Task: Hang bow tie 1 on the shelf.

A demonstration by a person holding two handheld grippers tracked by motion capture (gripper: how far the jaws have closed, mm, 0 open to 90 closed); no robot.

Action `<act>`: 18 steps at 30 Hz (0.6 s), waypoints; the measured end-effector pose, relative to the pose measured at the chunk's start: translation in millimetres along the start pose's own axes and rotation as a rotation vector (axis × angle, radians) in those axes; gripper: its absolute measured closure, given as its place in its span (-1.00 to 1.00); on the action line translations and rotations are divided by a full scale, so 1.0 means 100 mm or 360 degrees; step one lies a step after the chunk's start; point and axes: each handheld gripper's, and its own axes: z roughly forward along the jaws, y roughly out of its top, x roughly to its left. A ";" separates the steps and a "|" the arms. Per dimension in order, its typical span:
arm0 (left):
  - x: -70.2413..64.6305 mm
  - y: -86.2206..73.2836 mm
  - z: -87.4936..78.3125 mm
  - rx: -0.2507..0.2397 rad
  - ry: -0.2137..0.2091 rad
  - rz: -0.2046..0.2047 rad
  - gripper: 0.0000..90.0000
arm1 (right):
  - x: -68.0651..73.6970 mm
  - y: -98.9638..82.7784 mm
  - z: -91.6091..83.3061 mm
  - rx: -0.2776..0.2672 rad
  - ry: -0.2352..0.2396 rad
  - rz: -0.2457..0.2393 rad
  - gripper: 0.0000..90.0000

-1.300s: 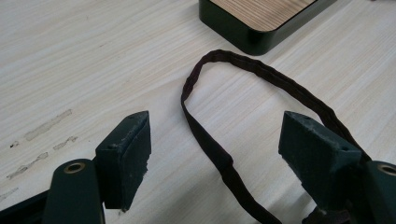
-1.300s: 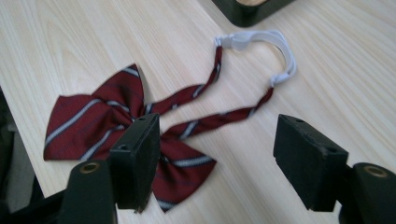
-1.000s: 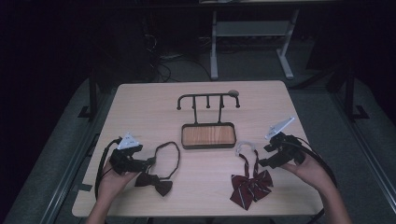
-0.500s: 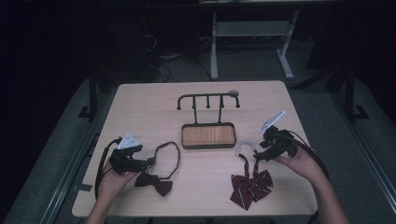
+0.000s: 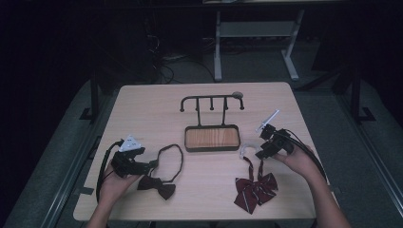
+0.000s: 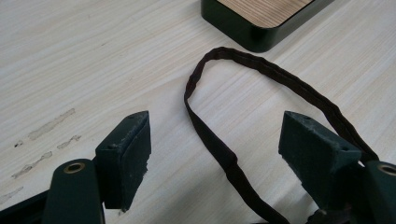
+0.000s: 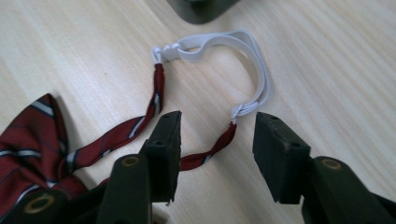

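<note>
**Fabric straps sit between both sets of jaws, neither one pinched**

Brown first, on your left: the dark brown cloth bow tie (image 5: 157, 185) lies just beside your left gripper (image 5: 151, 165), and its thin brown neck strap (image 6: 219, 144) runs up between the wide-open jaws, touching neither pad. If you close here without lowering, the pads may meet above the flat strap and miss it, or drag the loop across the pale wooden table (image 5: 142, 109) toward the wood-floored black tray of the hook stand (image 5: 211, 137).

On your right, the right gripper (image 7: 215, 133) has just been closing and stands about half open. The twisted red end of the red striped bow tie (image 5: 255, 189) lies between the jaws, right where it joins the white elastic neck band (image 7: 254, 65), with no pad pressing on it. The join is narrow; close slightly off and you catch only the springy elastic, which may stretch and slip out when lifted.
</note>
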 end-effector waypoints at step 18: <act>0.00 0.00 0.00 0.0013 -0.0010 0.0012 -0.43 | -0.08 0.04 0.20 0.0143 -0.0047 0.0099 0.33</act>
